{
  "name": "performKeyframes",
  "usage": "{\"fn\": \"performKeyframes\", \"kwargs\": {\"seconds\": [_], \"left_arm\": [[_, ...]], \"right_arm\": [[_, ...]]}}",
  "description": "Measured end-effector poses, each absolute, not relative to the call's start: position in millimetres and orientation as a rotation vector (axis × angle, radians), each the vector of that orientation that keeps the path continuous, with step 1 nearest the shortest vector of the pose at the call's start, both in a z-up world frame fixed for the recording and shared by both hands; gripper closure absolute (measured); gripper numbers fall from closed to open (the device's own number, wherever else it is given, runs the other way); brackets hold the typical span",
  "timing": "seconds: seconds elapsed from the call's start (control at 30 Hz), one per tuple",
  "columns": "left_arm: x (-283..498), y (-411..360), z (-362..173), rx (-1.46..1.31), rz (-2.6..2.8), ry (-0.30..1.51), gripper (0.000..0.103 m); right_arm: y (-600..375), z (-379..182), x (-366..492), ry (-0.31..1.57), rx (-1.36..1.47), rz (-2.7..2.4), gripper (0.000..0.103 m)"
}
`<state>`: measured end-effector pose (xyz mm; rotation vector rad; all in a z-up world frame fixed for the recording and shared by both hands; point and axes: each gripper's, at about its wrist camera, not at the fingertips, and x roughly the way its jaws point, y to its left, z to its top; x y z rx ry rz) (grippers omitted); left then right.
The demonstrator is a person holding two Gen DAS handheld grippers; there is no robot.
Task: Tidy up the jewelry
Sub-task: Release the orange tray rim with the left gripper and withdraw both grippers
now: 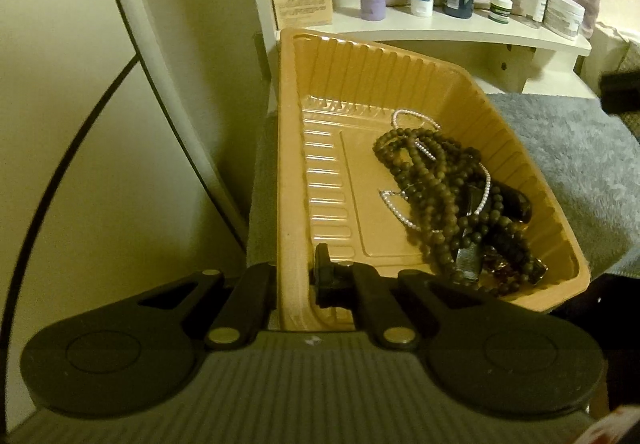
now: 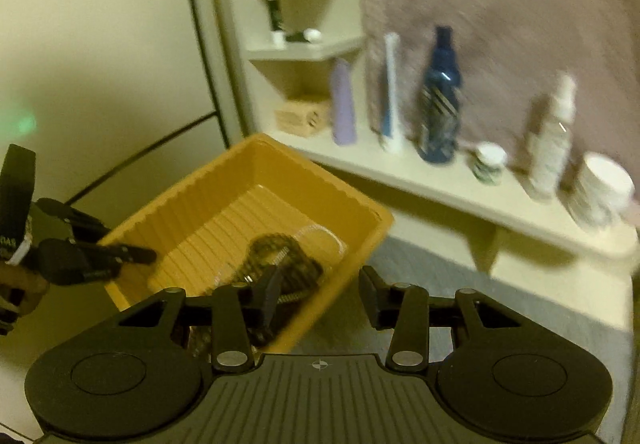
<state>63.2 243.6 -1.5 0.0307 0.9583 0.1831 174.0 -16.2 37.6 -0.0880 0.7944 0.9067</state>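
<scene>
A tan ribbed plastic tray (image 1: 296, 147) holds a heap of dark beaded necklaces (image 1: 452, 195) and thin white pearl strands (image 1: 404, 115). My left gripper (image 1: 294, 280) is shut on the tray's near left wall, one finger inside and one outside. In the right wrist view the same tray (image 2: 192, 199) sits at the left with the beads (image 2: 280, 260) inside; the left gripper (image 2: 116, 256) clamps its left rim. My right gripper (image 2: 320, 296) is open and empty, straddling the tray's near right corner above it.
A grey towel (image 1: 568, 163) lies under and right of the tray. A white shelf (image 1: 460, 29) behind carries tubes, a blue bottle (image 2: 438, 103), a spray bottle (image 2: 552, 139) and jars. A wall and curved frame stand at the left.
</scene>
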Motion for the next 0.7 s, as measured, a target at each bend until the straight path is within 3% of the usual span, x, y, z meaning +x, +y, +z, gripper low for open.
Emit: {"fn": "performKeyframes", "kwargs": {"seconds": [0.43, 0.7], "left_arm": [[62.8, 271.2, -30.7, -0.134, 0.170, 0.965, 0.094], [58.2, 285.7, -33.0, -0.236, 0.184, 0.922, 0.069]], "right_arm": [[-41.7, 8.3, 161.4, 0.910, -0.062, 0.790, 0.059], [-44.1, 4.5, 155.3, 0.930, -0.038, 0.767, 0.059]]}}
